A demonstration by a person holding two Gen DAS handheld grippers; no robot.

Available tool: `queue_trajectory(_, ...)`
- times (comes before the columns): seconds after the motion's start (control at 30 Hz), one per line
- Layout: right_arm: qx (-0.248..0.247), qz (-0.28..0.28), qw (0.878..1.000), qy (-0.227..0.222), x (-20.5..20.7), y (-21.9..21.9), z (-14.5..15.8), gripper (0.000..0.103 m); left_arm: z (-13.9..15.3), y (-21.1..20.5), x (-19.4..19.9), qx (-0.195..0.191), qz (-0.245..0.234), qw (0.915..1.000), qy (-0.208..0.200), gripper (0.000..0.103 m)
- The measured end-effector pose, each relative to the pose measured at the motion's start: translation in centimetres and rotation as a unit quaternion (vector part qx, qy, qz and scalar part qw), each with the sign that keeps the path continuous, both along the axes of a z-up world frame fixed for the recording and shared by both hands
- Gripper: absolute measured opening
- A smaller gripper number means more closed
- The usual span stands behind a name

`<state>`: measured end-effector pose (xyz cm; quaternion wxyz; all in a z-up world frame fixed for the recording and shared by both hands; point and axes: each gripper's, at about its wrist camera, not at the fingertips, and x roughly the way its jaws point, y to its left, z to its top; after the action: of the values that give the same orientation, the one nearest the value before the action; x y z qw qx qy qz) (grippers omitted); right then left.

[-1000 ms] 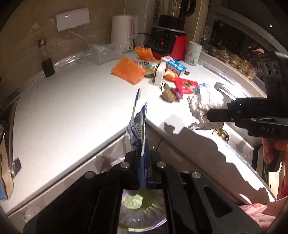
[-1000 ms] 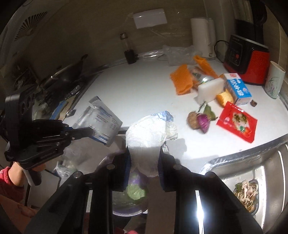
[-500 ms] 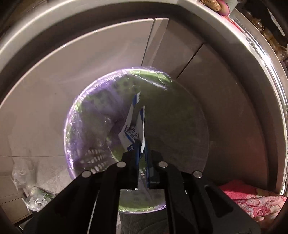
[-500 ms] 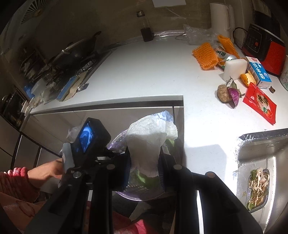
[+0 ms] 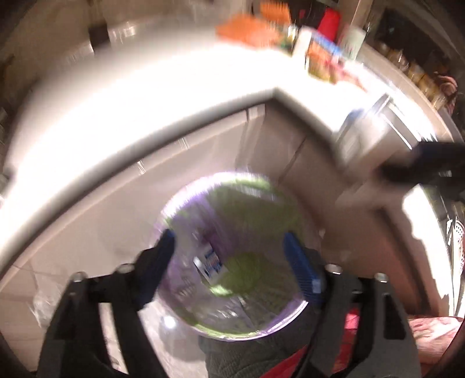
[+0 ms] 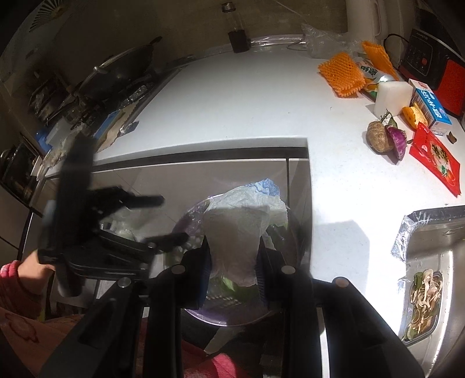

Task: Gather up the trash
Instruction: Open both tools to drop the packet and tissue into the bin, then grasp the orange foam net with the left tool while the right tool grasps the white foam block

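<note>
Both fingers (image 5: 162,256) of the left gripper (image 5: 229,261) stand wide apart and hold nothing; this view is blurred. Between them, lower down, is the round trash bin (image 5: 279,322) lined with a clear purplish bag, and a blue and white packet (image 5: 212,264) lies inside it on green leaves. From the right wrist view the same left gripper (image 6: 162,221) is seen at the left side, just beside the bin, with its jaws open.

More to the right, the right gripper (image 6: 232,261) is clamped on a crumpled white paper wad (image 6: 244,232), which has a small blue print at its top. The wad hangs over the bin (image 6: 232,317), in front of the cabinet under the white counter (image 6: 232,96).

On the counter, at the far right, more trash lies together: two orange foam nets (image 6: 343,75), a white foam block (image 6: 392,96), a blue and white carton (image 6: 430,104), a brown root (image 6: 377,136) touching a purple vegetable piece (image 6: 396,142), and a red snack packet (image 6: 436,157). Behind them stand a white kettle (image 6: 363,17) and a red and black appliance (image 6: 436,67).

At the lower right is the steel sink (image 6: 430,229), and food scraps (image 6: 424,302) lie in its strainer.
</note>
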<state>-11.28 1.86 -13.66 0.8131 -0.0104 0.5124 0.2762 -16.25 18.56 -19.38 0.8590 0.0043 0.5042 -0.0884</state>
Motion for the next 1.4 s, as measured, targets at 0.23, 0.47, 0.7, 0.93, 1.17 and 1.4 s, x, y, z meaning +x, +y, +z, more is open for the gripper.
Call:
queue_trajectory(0.23, -0.001, 0.027, 0.999, 0.020, -0.1, 3.2, -3.8, 0.029, 7.7, 1.6, 0.6, 0.024, -0.003, 0.9972, -0.071, 0.092)
queue_trajectory(0.47, -0.042, 0.051, 0.997, 0.047, -0.6, 6.9, -9.1, 0.066, 8.2, 2.9, 5.4, 0.031, -0.005, 0.9970, -0.071, 0.093)
queue_trajectory(0.7, -0.036, 0.012, 0.998, 0.048, 0.1, 6.1, -8.4, 0.094, 9.5, 2.2, 9.0, 0.014, -0.030, 0.9959, -0.084, 0.093)
queue_trajectory(0.93, 0.000, -0.040, 0.999, 0.002, 1.5, 2.7, -3.4, 0.097, 10.5, 0.1, 12.4, 0.002, -0.046, 0.9938, -0.102, 0.093)
queue_trajectory(1.17, 0.013, -0.126, 0.990, -0.066, 3.3, -4.1, 2.5, 0.098, 11.7, -3.5, 15.1, -0.003, -0.066, 0.9896, -0.128, 0.095)
queue_trajectory(1.4, -0.013, -0.199, 0.974, -0.112, 4.9, -10.4, 5.8, 0.101, 10.5, -7.4, 19.9, -0.004, -0.063, 0.9871, -0.147, 0.095)
